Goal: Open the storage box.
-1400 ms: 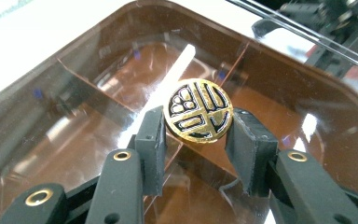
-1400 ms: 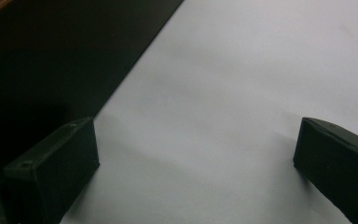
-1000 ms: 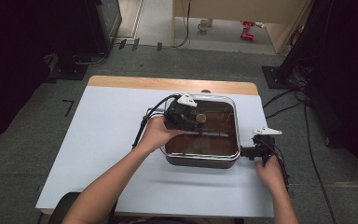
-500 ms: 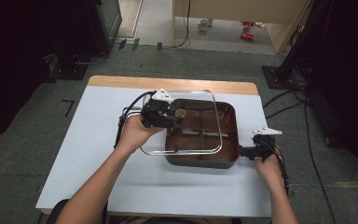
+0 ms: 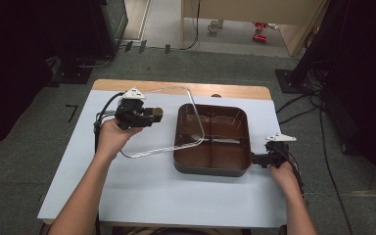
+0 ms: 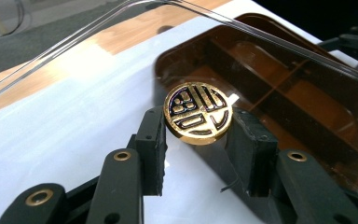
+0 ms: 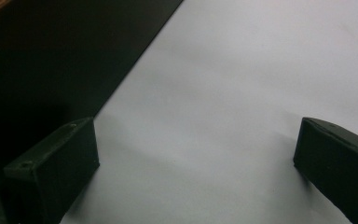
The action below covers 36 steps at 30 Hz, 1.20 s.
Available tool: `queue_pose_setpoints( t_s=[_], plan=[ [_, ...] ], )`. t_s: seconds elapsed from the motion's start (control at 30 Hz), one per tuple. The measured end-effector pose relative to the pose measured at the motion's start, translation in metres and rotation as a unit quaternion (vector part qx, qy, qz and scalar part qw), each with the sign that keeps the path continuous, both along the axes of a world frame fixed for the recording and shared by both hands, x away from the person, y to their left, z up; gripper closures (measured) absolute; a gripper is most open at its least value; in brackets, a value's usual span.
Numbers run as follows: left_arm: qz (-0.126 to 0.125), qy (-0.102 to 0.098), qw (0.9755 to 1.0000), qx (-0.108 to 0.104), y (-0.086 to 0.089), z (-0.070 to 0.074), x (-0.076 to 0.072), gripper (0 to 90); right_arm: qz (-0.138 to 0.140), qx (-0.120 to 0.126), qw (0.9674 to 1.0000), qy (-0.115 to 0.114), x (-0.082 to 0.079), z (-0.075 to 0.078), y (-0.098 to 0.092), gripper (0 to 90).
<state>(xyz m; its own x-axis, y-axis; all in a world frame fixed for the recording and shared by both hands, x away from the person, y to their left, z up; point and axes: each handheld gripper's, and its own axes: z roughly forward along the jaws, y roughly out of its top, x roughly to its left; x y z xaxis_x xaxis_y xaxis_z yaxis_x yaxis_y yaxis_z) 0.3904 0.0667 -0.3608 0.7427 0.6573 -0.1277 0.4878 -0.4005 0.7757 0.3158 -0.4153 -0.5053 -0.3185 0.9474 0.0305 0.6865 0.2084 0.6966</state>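
Clear lid [image 5: 169, 122] with gold knob [image 6: 198, 113] bearing a dark blue emblem; brown tray [image 5: 213, 139]; white bench [image 5: 127, 191] with a wooden far edge; black tools.

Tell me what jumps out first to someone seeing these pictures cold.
The clear lid held up over the table's left half, its gold round knob clamped in the left gripper, draws the eye first. Next is the open brown divided tray at the table's middle. The right gripper sits at the tray's right near corner, jaws apart over the white tabletop.

Recording lab: dark curtains [image 5: 24, 49], floor cables [image 5: 298, 105].
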Motion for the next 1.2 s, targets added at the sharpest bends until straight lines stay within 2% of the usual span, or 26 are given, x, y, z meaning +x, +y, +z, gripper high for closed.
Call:
queue_pose_setpoints(
  t_s=[0.03, 0.2, 0.27, 0.4, 0.77, 0.9, 1.07, 1.2],
  plan=[
    [0.000, 0.000, 1.0000, 0.000, 0.000, 0.000, 0.000, 59.4, 0.000, 0.000, 1.0000, 0.000, 0.000, 0.000, 0.000, 0.0],
    [0.030, 0.007, 0.9995, -0.004, 0.022, -0.007, 0.010, 59.4, 0.000, 0.000, 1.0000, 0.000, 0.000, 0.000, 0.000, 0.0],
    [0.044, 0.010, 0.9990, 0.000, 0.033, -0.013, 0.015, 59.4, 0.000, 0.000, 1.0000, 0.000, 0.000, 0.000, 0.000, 0.0],
    [0.057, 0.019, 0.9982, 0.002, 0.043, -0.020, 0.021, 59.5, 0.000, 0.000, 1.0000, 0.000, 0.000, 0.000, 0.000, 0.0],
    [0.108, 0.033, 0.9936, 0.005, 0.076, -0.040, 0.035, 59.4, -0.001, 0.001, 1.0000, 0.000, 0.000, 0.000, 0.000, 0.0],
    [0.119, 0.036, 0.9923, 0.004, 0.081, -0.048, 0.038, 59.4, 0.000, 0.000, 1.0000, 0.000, 0.000, 0.000, 0.000, 0.0],
    [0.132, 0.036, 0.9904, 0.018, 0.089, -0.063, 0.045, 59.4, 0.000, 0.000, 1.0000, 0.000, 0.000, 0.000, 0.000, 0.0],
    [0.146, 0.047, 0.9877, 0.029, 0.094, -0.079, 0.051, 59.4, -0.001, 0.000, 1.0000, 0.000, 0.000, 0.000, 0.000, 0.0]
  ],
)
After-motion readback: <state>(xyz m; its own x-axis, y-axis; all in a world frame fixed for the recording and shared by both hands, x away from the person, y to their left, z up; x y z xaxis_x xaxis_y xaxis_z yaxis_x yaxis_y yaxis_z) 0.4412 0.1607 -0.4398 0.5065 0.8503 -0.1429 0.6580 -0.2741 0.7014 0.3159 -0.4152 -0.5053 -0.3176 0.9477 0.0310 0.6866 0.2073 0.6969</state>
